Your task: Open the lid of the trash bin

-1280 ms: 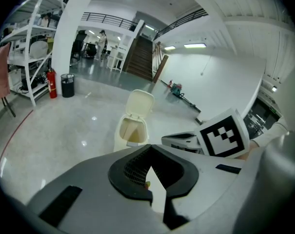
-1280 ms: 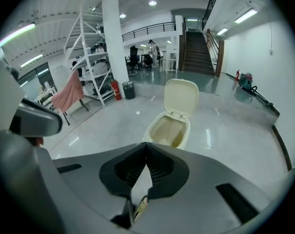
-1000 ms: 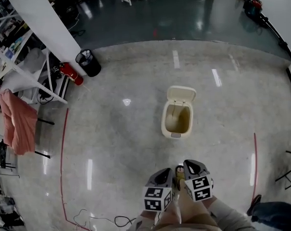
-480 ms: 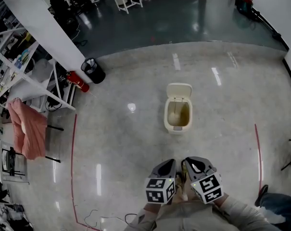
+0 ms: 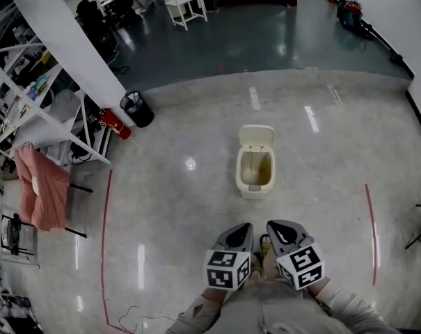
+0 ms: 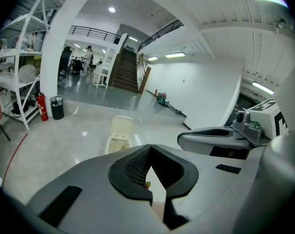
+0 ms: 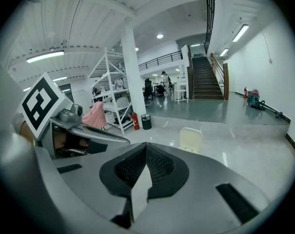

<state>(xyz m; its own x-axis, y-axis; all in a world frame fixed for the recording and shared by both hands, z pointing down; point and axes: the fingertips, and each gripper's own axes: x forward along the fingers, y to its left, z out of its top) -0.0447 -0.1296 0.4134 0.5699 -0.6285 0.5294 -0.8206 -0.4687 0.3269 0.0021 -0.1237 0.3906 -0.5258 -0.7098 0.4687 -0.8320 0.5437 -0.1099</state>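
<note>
On the floor, the trash bin is standing with its lid up and looking smaller than a second ago. The left gripper and right gripper, both closed and empty, are backing off, so the opening seems done.

Floor: we note polished speckled stone, red tape lines | standing on it: beige trash bin, lid raised | far left: black basket beside red extinguisher, white rack
</note>
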